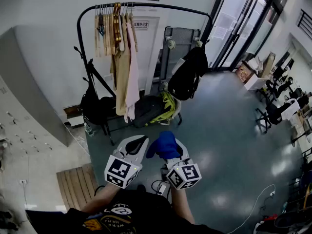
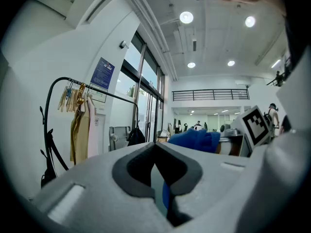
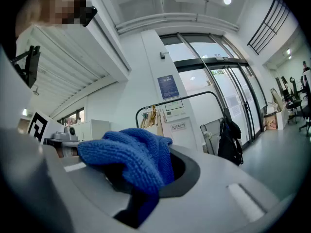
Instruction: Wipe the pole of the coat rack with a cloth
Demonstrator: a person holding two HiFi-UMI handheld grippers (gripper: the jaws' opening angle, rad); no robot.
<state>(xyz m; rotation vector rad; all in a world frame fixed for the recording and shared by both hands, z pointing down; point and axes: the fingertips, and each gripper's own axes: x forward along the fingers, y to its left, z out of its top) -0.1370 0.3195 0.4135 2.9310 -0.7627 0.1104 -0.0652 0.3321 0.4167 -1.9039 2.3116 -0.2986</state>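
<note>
A black coat rack point(image 1: 146, 6) stands against the far wall, with wooden hangers and pale garments point(image 1: 124, 67) at its left end and a black bag point(image 1: 187, 72) on its right pole. It also shows as the coat rack point(image 2: 48, 110) in the left gripper view and the coat rack point(image 3: 180, 98) in the right gripper view. My right gripper point(image 1: 168, 147) is shut on a blue cloth point(image 1: 165, 144), the same blue cloth point(image 3: 133, 154) bunching over its jaws. My left gripper point(image 1: 136, 144) is shut and holds nothing. Both are well short of the rack.
A grey chair point(image 1: 178, 45) stands behind the rack, with a black backpack point(image 1: 95, 108) and a green-trimmed bag point(image 1: 165, 106) on the floor beneath. Grey lockers point(image 1: 29, 96) run along the left. Glass doors point(image 1: 243, 28) and office chairs point(image 1: 280, 108) are at the right.
</note>
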